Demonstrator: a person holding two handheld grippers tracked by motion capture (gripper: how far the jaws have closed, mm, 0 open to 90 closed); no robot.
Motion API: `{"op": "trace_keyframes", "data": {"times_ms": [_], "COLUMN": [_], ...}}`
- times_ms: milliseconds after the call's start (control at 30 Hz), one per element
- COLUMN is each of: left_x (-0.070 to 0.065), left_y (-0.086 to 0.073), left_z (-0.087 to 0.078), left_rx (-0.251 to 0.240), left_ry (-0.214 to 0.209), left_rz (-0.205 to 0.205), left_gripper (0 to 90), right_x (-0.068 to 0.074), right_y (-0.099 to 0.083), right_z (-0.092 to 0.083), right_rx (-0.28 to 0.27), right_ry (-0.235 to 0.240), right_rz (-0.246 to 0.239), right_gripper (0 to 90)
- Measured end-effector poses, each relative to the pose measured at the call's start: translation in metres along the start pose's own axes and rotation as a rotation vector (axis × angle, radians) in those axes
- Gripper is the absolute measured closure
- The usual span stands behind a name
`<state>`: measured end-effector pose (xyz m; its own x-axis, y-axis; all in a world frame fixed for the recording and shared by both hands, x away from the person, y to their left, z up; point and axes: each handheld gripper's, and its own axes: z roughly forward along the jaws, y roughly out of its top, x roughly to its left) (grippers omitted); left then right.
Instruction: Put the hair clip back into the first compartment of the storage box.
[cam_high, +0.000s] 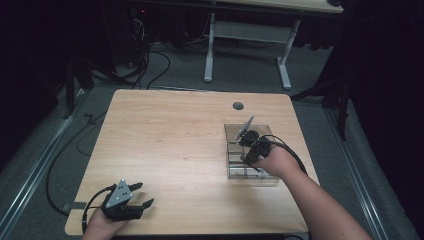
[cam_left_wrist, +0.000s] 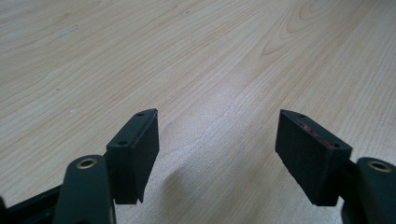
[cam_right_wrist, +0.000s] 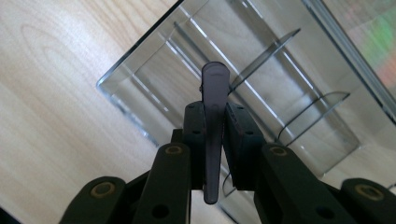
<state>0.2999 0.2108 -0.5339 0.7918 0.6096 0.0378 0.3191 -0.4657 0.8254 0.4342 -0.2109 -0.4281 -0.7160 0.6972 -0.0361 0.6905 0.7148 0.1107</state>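
while the left gripper (cam_high: 141, 195) idles wide at 7 o'clock, the right gripper (cam_right_wrist: 215, 140) pinches a grey hair clip (cam_right_wrist: 213, 116) over the clear divided organizer (cam_high: 235, 131) at 3 o'clock, seemingly to drop it in.

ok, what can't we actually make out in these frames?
- Purple clip: lower end hidden between the right gripper pads, right gripper view.
- Clear organizer: front compartments covered by the right hand, high view.
- Organizer's far end: cut off by the right gripper view's edge.
- Left gripper: open, holding nothing.

Table (cam_high: 165, 145): pale wood, matt, smooth grain. Organiser box (cam_right_wrist: 154, 70): clear glossy plastic. Clip (cam_right_wrist: 214, 116): smooth grey plastic.
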Motion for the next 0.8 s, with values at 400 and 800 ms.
{"op": "trace_keyframes", "data": {"times_ms": [400,800], "left_x": [0.000,0.000], "left_y": [0.000,0.000], "left_z": [0.000,0.000], "left_rx": [-0.001,-0.005], "left_ry": [-0.002,-0.006], "left_rz": [-0.001,-0.002], "left_gripper": [30.7,30.7], "right_x": [-0.006,-0.012], "right_y": [0.023,0.044], "right_z": [0.012,0.026], "right_rx": [0.017,0.024], "right_ry": [0.005,0.005], "right_rz": [0.029,0.035], "right_gripper": [79.4,79.4]}}
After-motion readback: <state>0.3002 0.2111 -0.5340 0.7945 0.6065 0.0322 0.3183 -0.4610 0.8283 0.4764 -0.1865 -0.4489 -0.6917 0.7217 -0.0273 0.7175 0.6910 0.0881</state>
